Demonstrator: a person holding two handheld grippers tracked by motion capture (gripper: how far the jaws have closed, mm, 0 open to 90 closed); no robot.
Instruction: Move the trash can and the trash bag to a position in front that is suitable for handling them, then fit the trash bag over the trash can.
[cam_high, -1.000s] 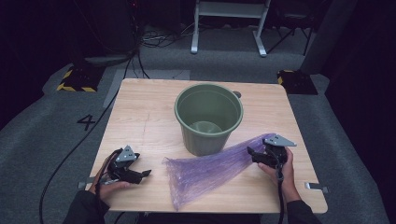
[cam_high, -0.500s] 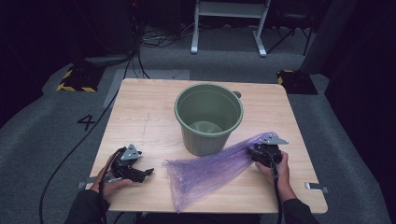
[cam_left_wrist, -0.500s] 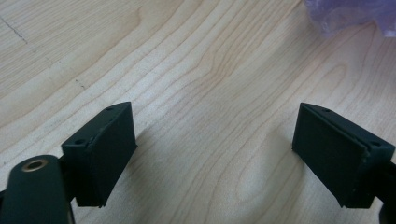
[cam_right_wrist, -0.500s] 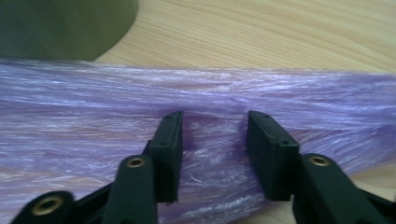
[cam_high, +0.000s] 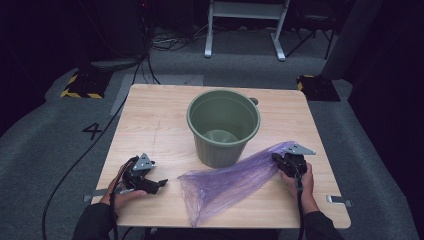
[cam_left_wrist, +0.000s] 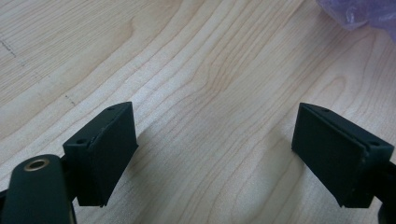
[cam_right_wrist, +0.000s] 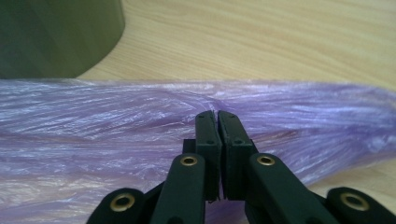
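Purple plastic bag (cam_high: 235, 180) is laid across the wooden counter (cam_high: 160, 120) just before the green bucket (cam_high: 223, 126); its right end is pinched by the right tool (cam_right_wrist: 217, 114). The left tool (cam_left_wrist: 215, 140) is held spread over bare wood.

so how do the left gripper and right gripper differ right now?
The left gripper has its jaws wide apart over bare table; the right gripper is pinched shut on the purple bag. Left sits clear of the bag, right beside the green bucket. Both are hand-held, low over the table.
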